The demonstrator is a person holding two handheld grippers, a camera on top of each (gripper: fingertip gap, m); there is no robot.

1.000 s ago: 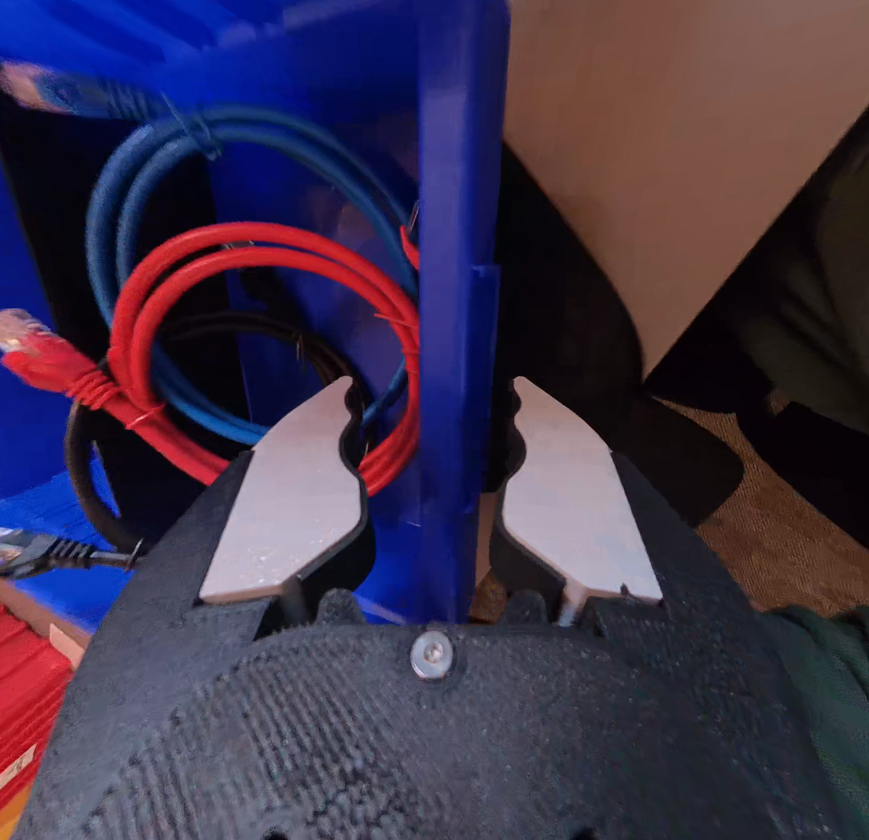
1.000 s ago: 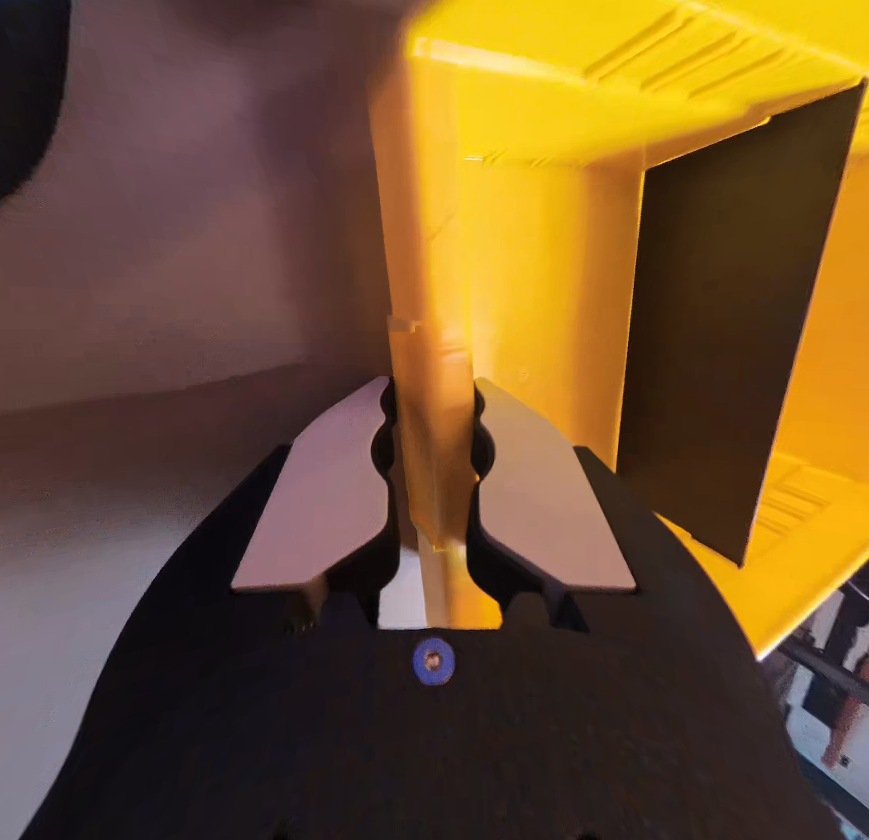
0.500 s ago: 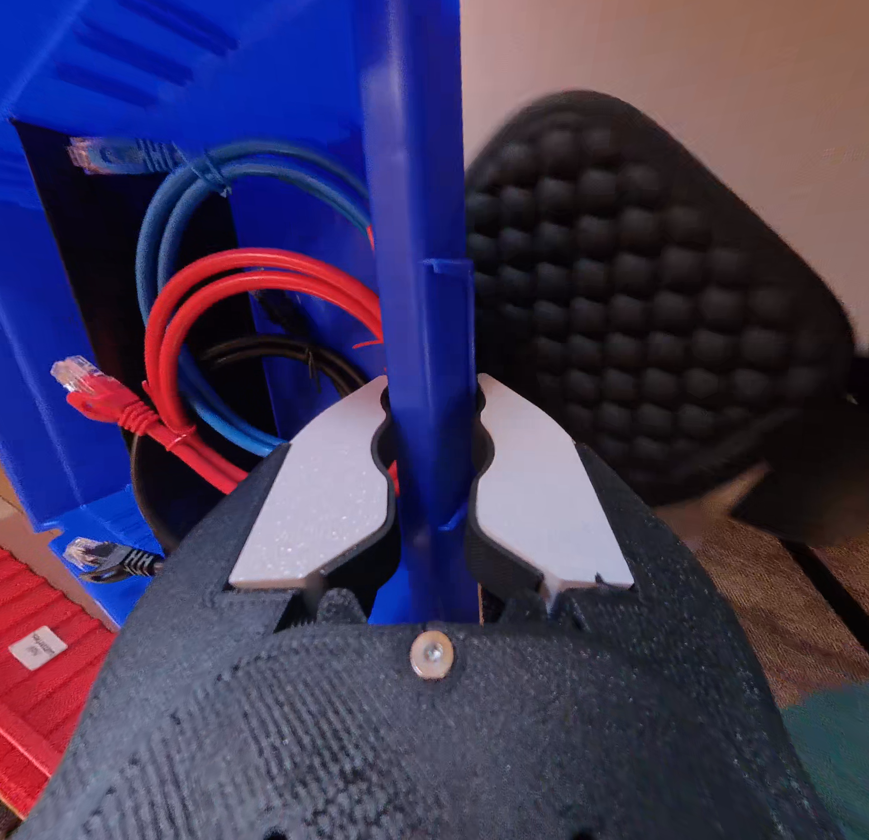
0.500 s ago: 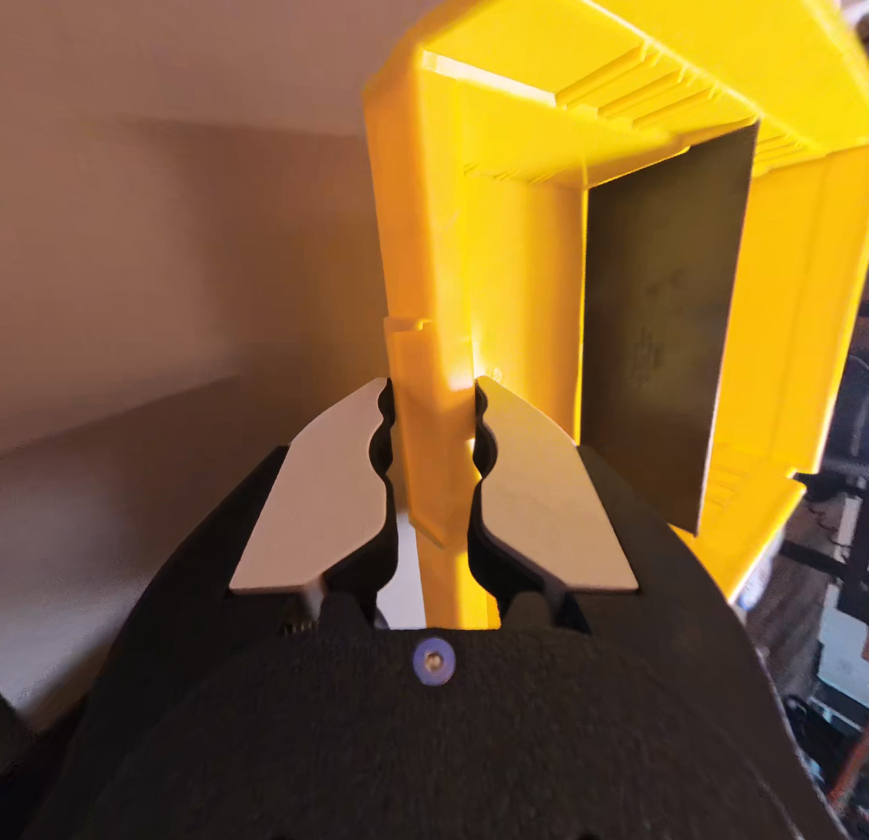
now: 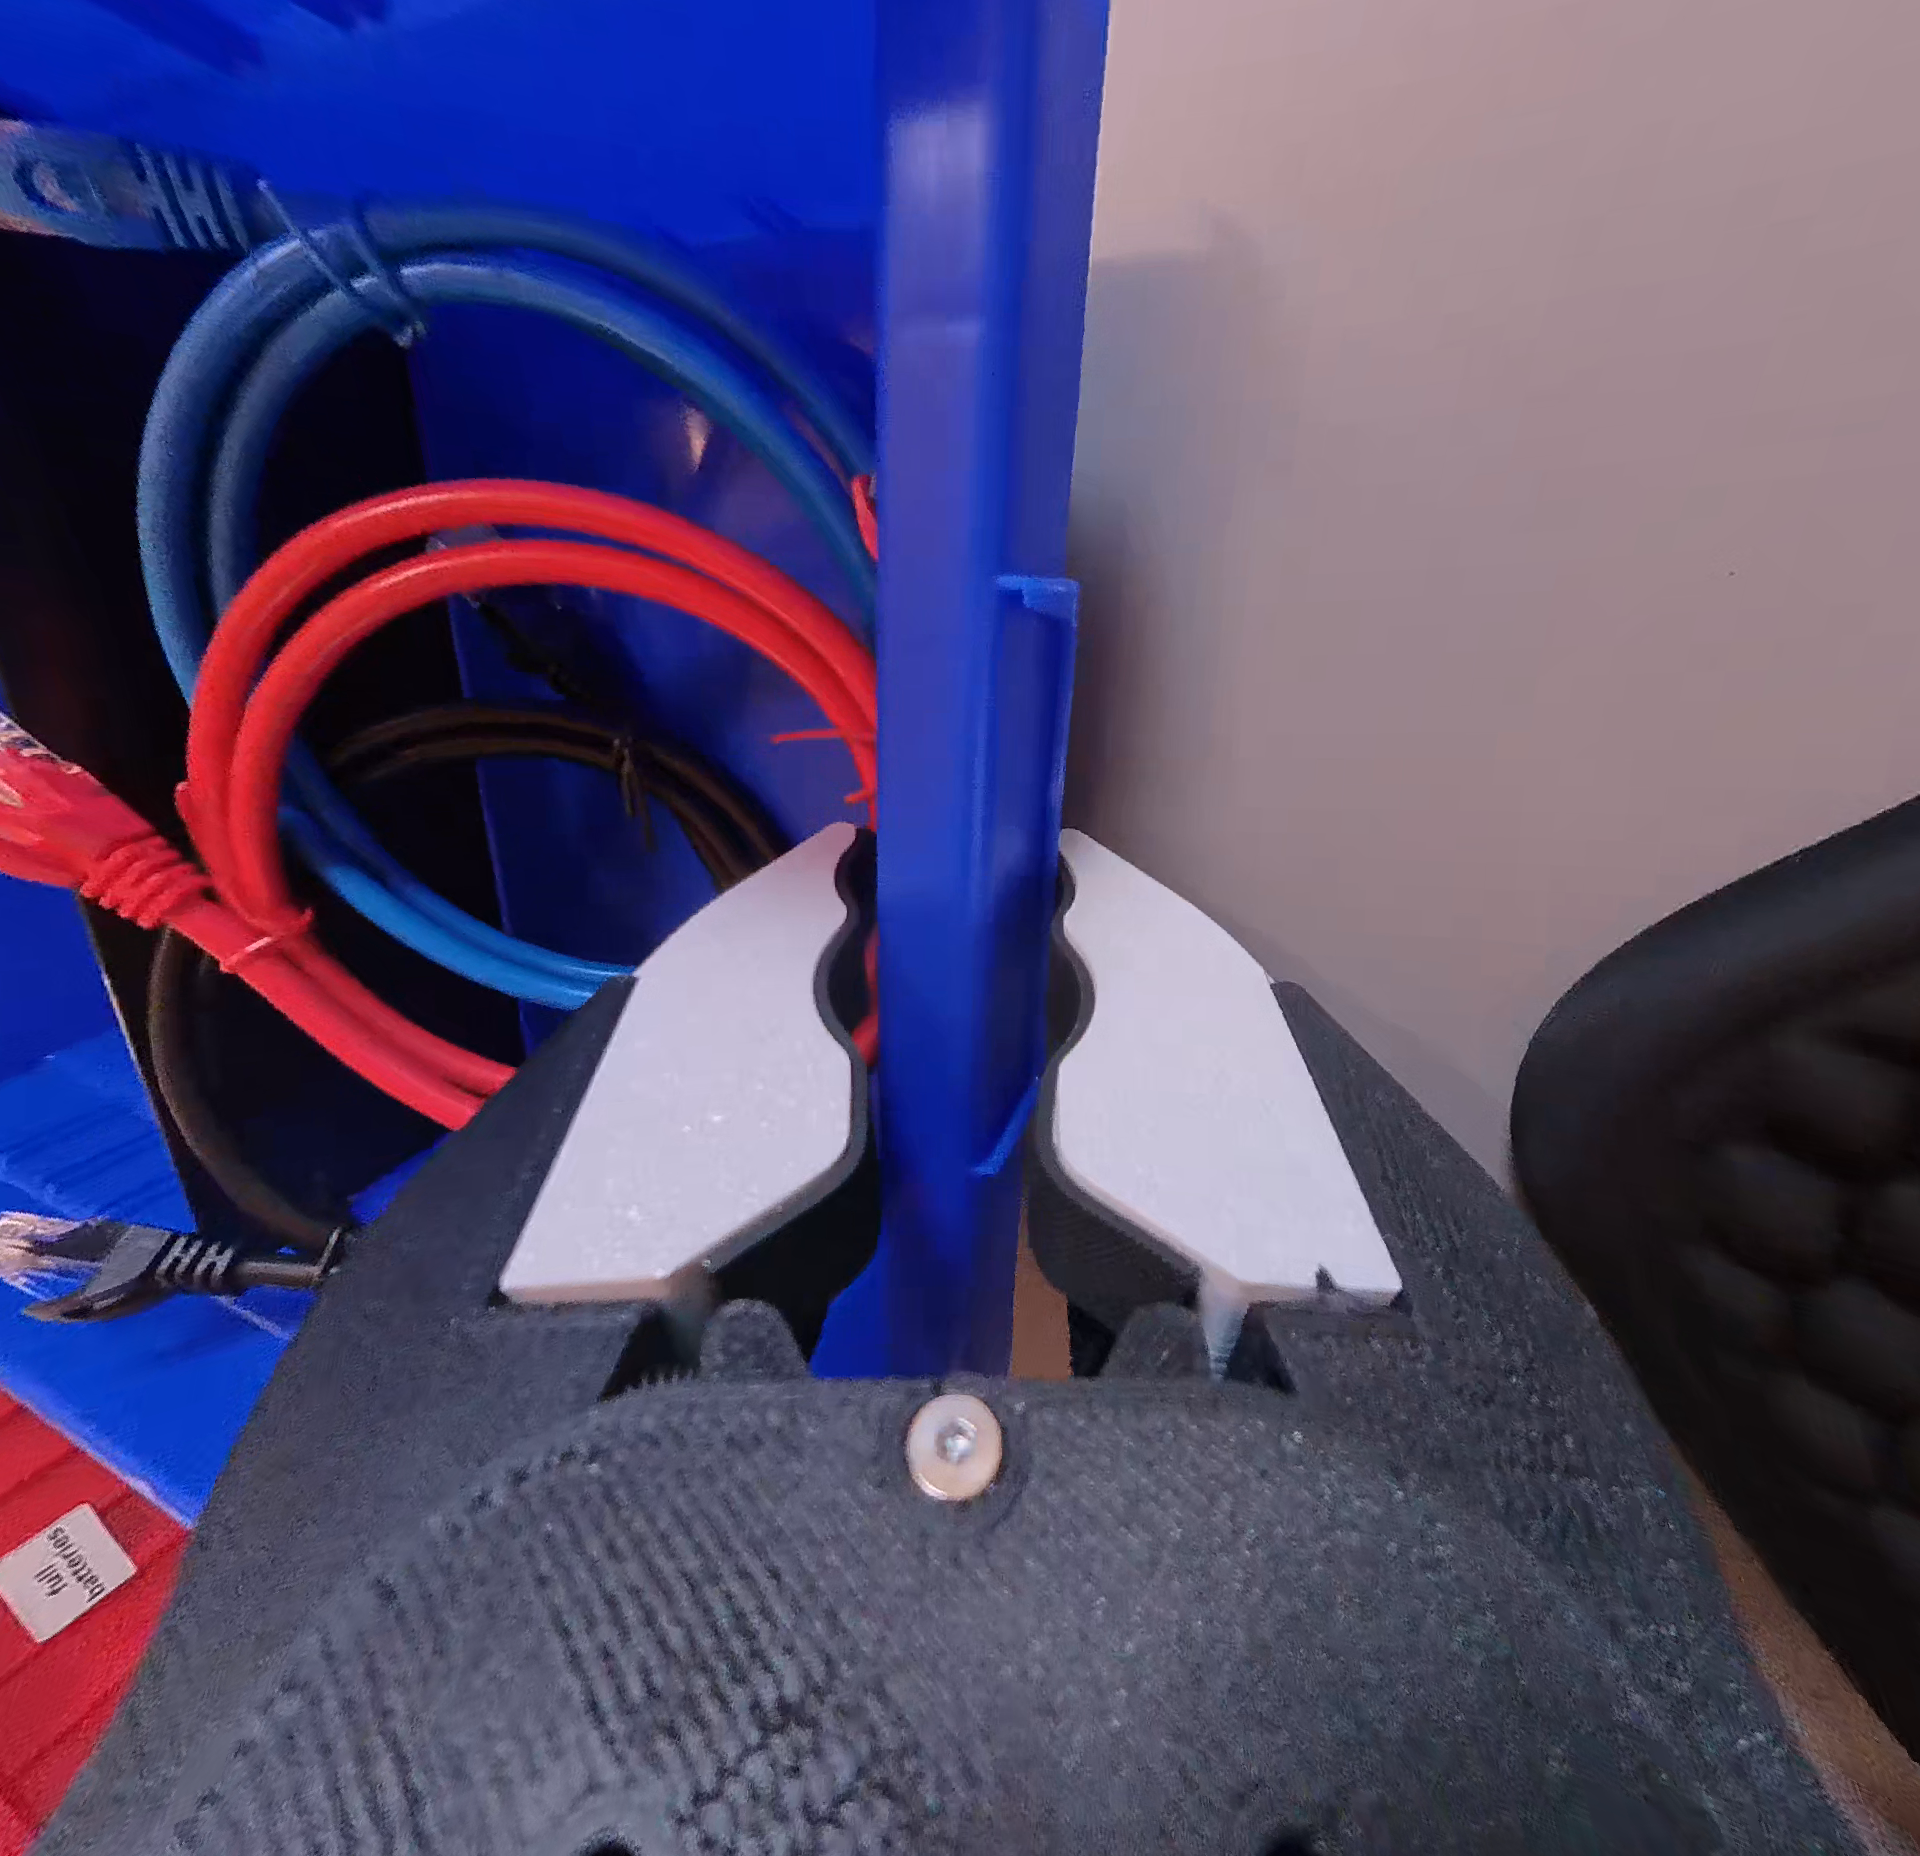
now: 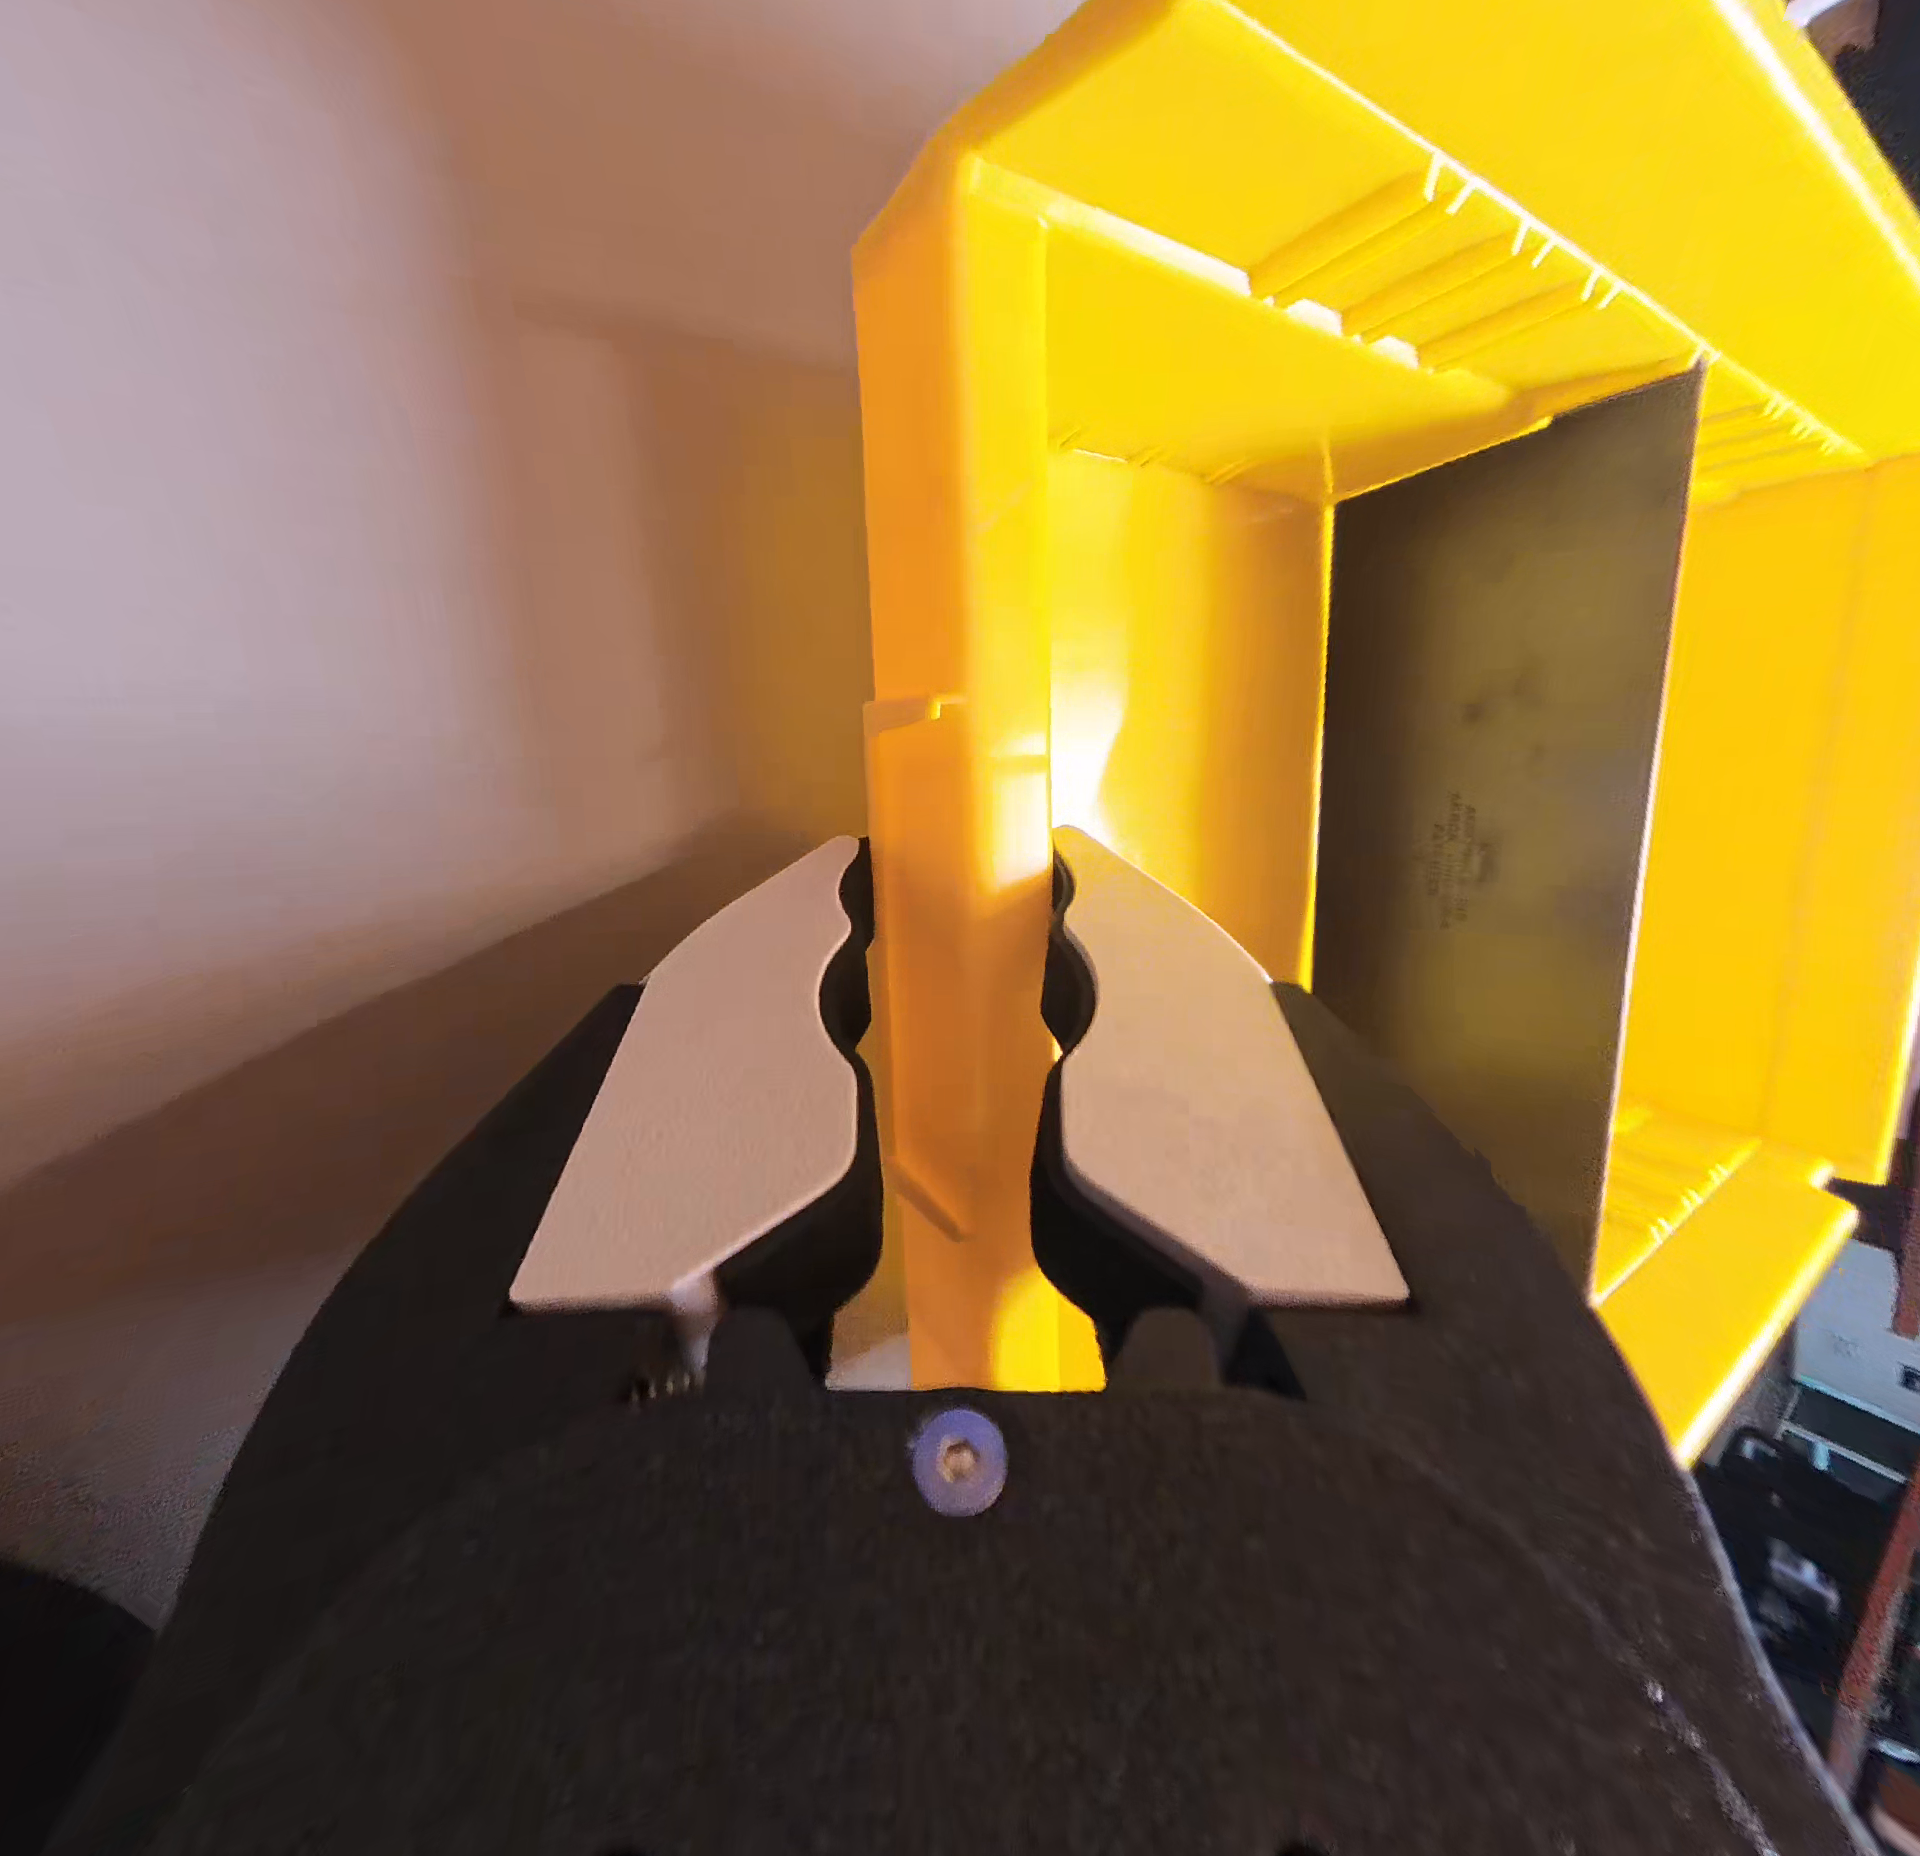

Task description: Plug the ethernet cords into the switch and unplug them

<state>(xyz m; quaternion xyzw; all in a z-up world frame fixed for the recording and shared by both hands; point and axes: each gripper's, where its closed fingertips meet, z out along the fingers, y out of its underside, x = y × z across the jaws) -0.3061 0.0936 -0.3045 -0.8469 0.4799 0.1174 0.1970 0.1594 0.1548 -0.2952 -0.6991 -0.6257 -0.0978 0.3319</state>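
You are now clamping left gripper (image 5: 956, 985) fingers on blue bin (image 5: 982, 456) wall, where second ago they were gaping; right gripper (image 6: 956, 985) fingers keeping pinch on yellow bin (image 6: 914, 559) wall; ethernet cords (image 5: 540, 601) lying coiled inside blue bin; switch unseen, plugging not yet starting

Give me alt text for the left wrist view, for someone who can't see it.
The left gripper is shut on the side wall of a blue bin that is tipped toward the camera. Inside it lie three coiled ethernet cords: a blue cord, a red cord and a black cord. A black padded object sits at right before a plain wall.
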